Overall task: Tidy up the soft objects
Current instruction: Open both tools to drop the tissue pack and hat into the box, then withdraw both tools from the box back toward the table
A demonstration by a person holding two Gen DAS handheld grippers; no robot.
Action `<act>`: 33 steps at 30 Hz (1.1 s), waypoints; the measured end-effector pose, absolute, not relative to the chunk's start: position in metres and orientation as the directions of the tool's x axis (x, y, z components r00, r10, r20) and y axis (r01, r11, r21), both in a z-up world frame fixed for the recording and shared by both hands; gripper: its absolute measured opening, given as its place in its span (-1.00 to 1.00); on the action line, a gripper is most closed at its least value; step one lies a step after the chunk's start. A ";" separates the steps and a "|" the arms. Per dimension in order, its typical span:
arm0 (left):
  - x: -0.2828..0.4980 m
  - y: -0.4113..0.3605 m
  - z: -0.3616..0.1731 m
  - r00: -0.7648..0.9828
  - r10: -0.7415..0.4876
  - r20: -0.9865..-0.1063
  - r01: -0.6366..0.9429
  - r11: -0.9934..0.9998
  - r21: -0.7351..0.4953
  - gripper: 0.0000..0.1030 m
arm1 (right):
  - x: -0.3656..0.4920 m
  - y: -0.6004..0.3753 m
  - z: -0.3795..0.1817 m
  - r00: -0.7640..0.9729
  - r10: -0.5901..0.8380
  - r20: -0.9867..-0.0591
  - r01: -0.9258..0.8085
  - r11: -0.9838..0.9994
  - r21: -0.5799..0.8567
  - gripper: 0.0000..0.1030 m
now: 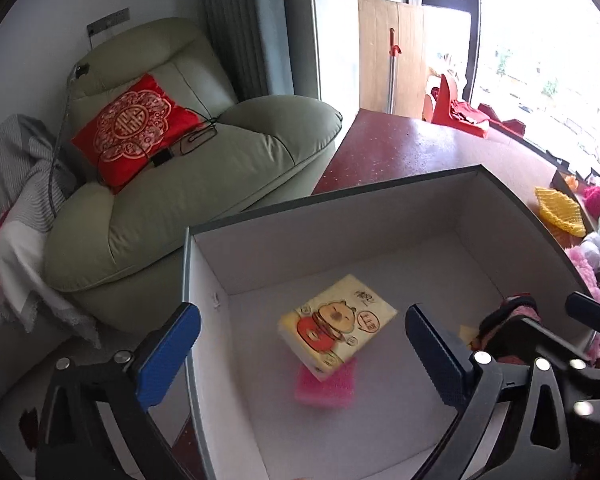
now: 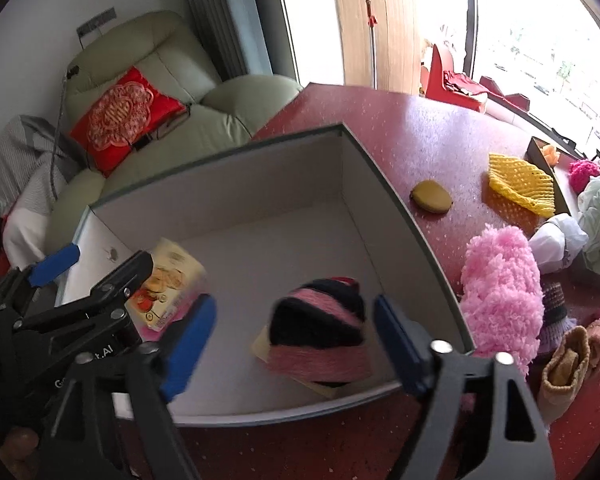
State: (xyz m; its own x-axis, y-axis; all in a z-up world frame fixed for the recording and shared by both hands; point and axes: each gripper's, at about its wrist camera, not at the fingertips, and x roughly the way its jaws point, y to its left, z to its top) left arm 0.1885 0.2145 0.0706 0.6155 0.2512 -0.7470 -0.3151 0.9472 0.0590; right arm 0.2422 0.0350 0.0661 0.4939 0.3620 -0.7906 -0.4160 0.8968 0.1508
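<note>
A white-walled cardboard box (image 1: 204, 280) fills the lower middle of the left wrist view, standing on a dark red speckled table (image 1: 400, 148). Inside it, a tissue pack (image 1: 336, 326) printed with a cartoon capybara sits tilted on top of a pink sponge (image 1: 332, 388). The left gripper (image 1: 302, 350) is released, its blue-padded fingers spread wide on either side of the pack and holding nothing; the left finger lies outside the box wall in this view.

In the right wrist view the right gripper (image 2: 294, 344) is likewise released, jaws wide apart and empty, framing a pink-and-black striped knitted item (image 2: 320, 336) that lies in the box's near right corner on a pale yellow flat piece (image 2: 262, 346). The tissue pack (image 2: 168, 284) appears at centre left, partly behind the left gripper's black body.

At the right of that frame, outside the box, lie a fluffy pink yarn bundle (image 2: 500, 292), a yellow mesh piece (image 2: 518, 186), a mustard oval pouch (image 2: 431, 196), a white bundle (image 2: 556, 240) and a tan knitted item (image 2: 568, 364). At upper left stands a green armchair (image 2: 172, 136) with a red embroidered cushion (image 2: 120, 118).
</note>
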 end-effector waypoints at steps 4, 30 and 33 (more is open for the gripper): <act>0.180 0.219 0.069 0.616 0.234 -0.752 -0.332 0.943 0.022 0.99 | 0.240 0.029 0.073 0.495 0.406 -0.768 -0.420 0.886 0.197 0.99; 0.084 0.066 0.018 0.566 0.014 -0.824 -0.030 1.000 -0.004 0.99 | 0.130 -0.236 0.005 0.539 0.103 -0.836 0.223 0.939 0.260 0.99; 0.094 0.057 0.016 0.546 0.006 -0.837 -0.015 1.000 -0.003 0.99 | 0.136 -0.238 0.003 0.531 0.109 -0.840 0.214 0.942 0.258 0.99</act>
State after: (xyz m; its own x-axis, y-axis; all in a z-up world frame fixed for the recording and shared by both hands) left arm 0.0945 0.0574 0.0159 0.5464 0.0059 -0.8375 -0.0149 0.9999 -0.0027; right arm 0.1363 -0.2385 0.0030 0.5307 0.1093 -0.8405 0.2137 0.9424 0.2575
